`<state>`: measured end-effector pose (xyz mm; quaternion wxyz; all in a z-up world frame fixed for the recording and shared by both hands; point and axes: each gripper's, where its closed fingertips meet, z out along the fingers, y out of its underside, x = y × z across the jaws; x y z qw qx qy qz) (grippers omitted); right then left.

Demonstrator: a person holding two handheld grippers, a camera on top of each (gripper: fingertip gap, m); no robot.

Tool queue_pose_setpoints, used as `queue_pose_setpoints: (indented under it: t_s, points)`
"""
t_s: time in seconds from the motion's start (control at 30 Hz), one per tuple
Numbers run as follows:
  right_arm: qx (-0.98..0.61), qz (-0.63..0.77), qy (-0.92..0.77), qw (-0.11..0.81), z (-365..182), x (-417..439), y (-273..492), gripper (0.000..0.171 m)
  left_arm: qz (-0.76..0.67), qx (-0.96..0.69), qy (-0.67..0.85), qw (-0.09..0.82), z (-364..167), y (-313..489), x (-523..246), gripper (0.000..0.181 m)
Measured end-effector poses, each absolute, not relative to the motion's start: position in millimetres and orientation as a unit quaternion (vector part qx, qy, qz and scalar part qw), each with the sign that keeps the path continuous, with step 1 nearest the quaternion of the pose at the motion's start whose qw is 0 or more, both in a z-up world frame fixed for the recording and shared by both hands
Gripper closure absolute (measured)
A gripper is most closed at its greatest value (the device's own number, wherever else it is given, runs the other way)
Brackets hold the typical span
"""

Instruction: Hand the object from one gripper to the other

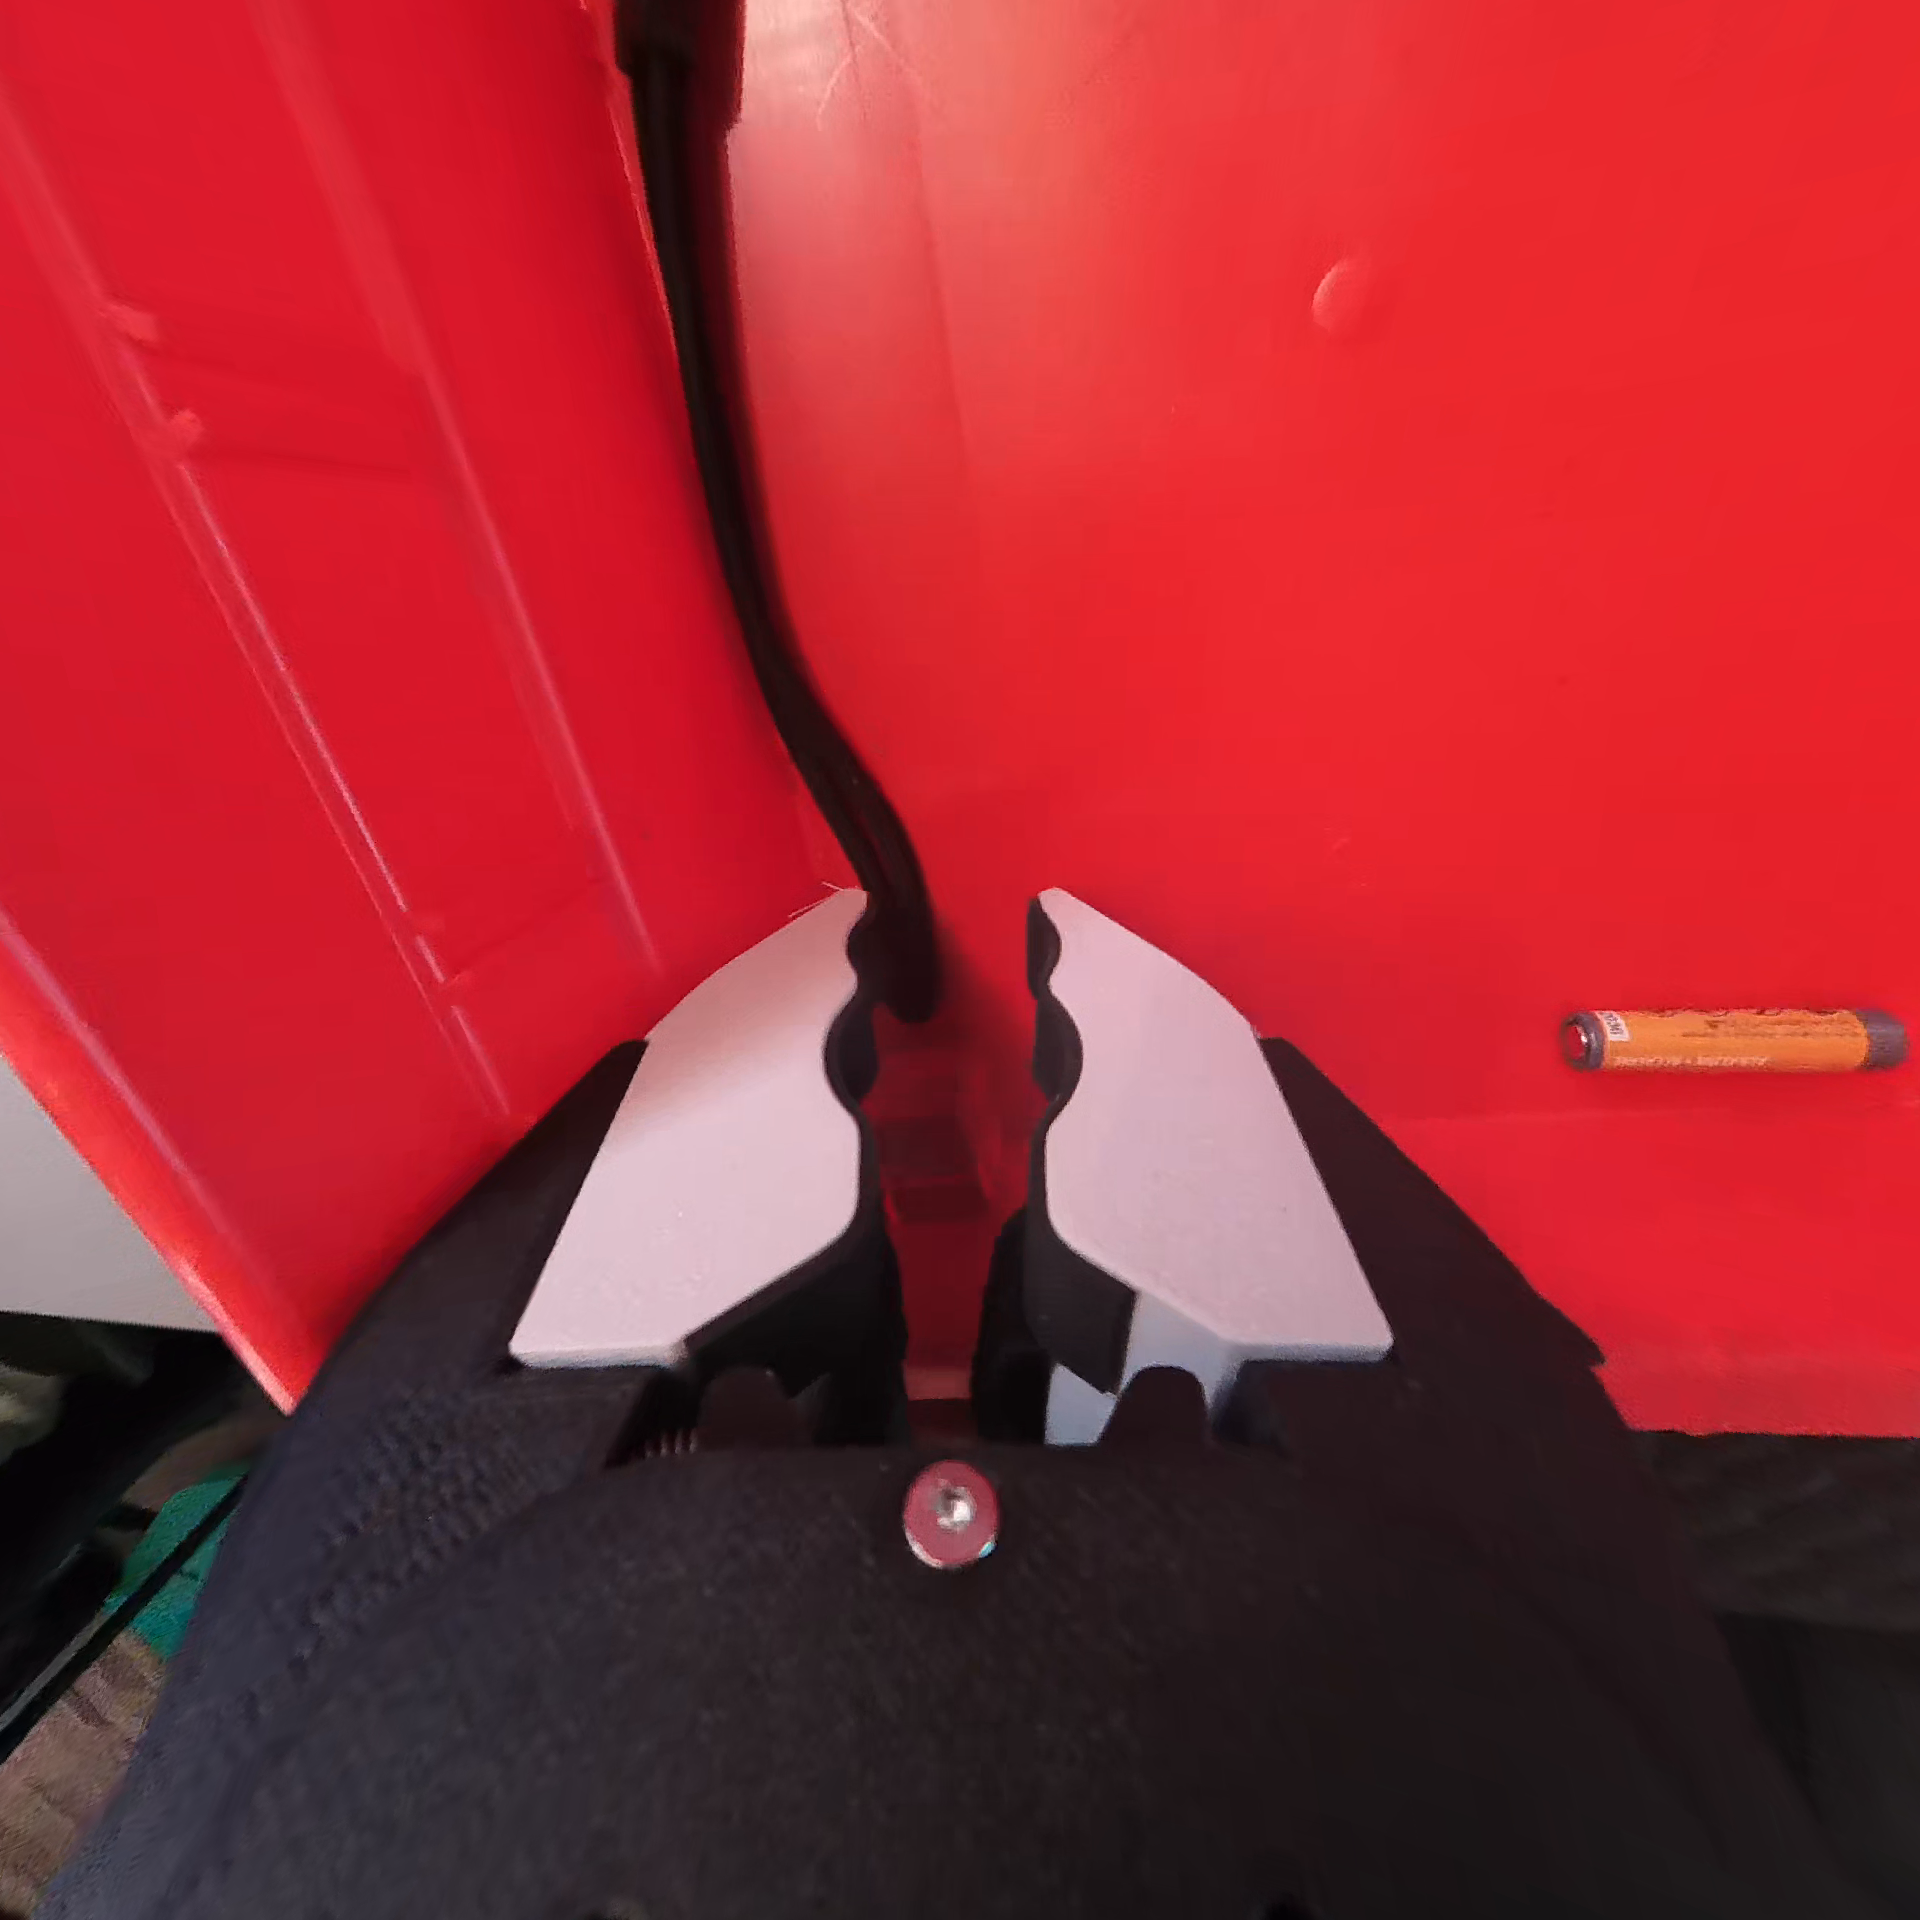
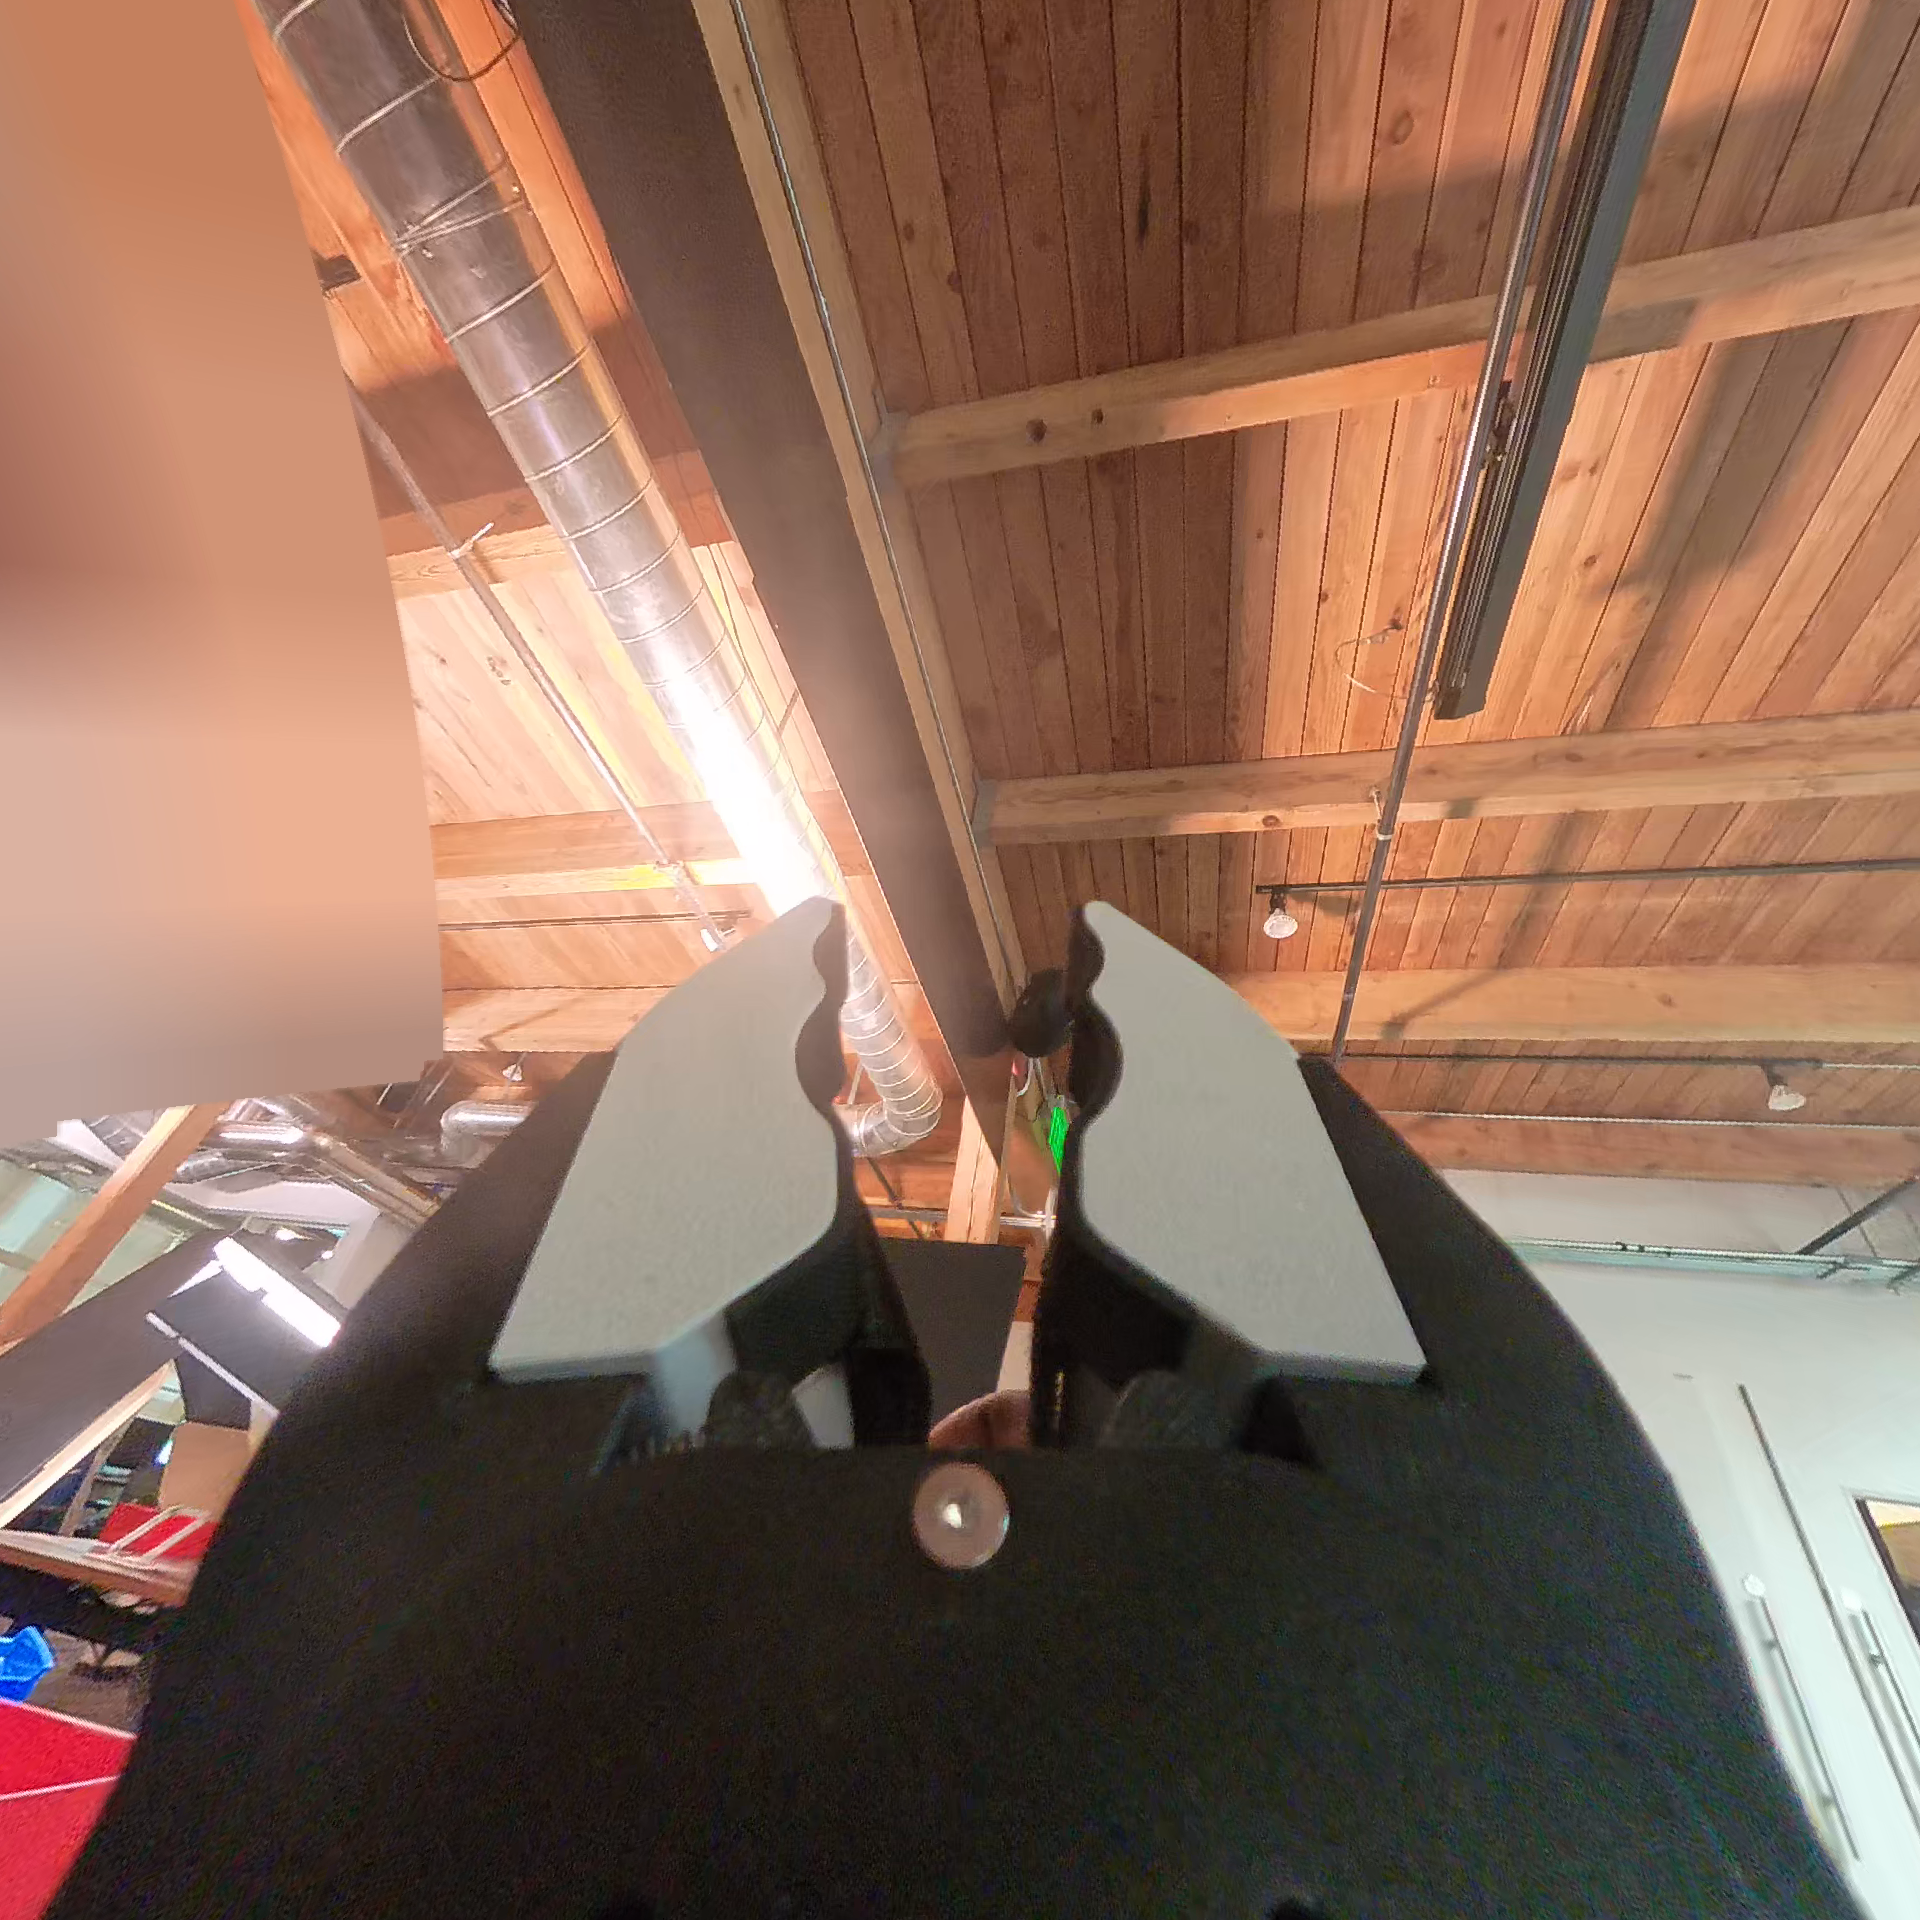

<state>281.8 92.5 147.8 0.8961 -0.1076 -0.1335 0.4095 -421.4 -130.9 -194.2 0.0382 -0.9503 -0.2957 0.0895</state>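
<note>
Oddly, battery (image 1: 1730,1039) beyond parted left gripper (image 1: 948,914)

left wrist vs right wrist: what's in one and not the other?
Left wrist only: red bin, an orange battery lying on it right of the left gripper, and a black cable running down to the fingertips.
Right wrist only: wooden ceiling, metal duct, track light; the right gripper points up.
Both: own gripper open, holding nothing.
</note>
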Motion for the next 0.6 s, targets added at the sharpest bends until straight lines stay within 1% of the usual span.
queue_pose_setpoints:
  t_s: [0.13, 0.2, 0.3, 0.33, 0.47, 0.6]
  points:
    - [-0.096, 0.406, -0.131, 0.899, 148.5, 285.1, 87.3, 0.133, 0.075, -0.952, -0.292, 0.055, -195.1, -127.4, -418.4, 0.158]
    - [-0.095, 0.409, -0.131, 0.898, 148.3, 285.2, 86.7, 0.133, 0.058, -0.955, -0.282, 0.066, -195.3, -123.1, -413.1, 0.15]
    - [-0.097, 0.411, -0.132, 0.897, 146.9, 284.3, 88.0, 0.133, 0.014, -0.963, -0.251, 0.101, -190.8, -109.6, -397.0, 0.152]
    - [-0.096, 0.41, -0.132, 0.897, 147.6, 284.4, 87.6, 0.133, 0.02, -0.963, -0.245, 0.112, -187.7, -106.9, -396.3, 0.152]
    - [-0.094, 0.411, -0.131, 0.897, 146.7, 284.7, 86.1, 0.134, 0.067, -0.958, -0.255, 0.112, -178.5, -112.0, -404.1, 0.151]
    - [-0.093, 0.41, -0.134, 0.897, 146.5, 283.3, 83.9, 0.134, 0.062, -0.959, -0.264, 0.078, -189.6, -120.6, -404.0, 0.15]
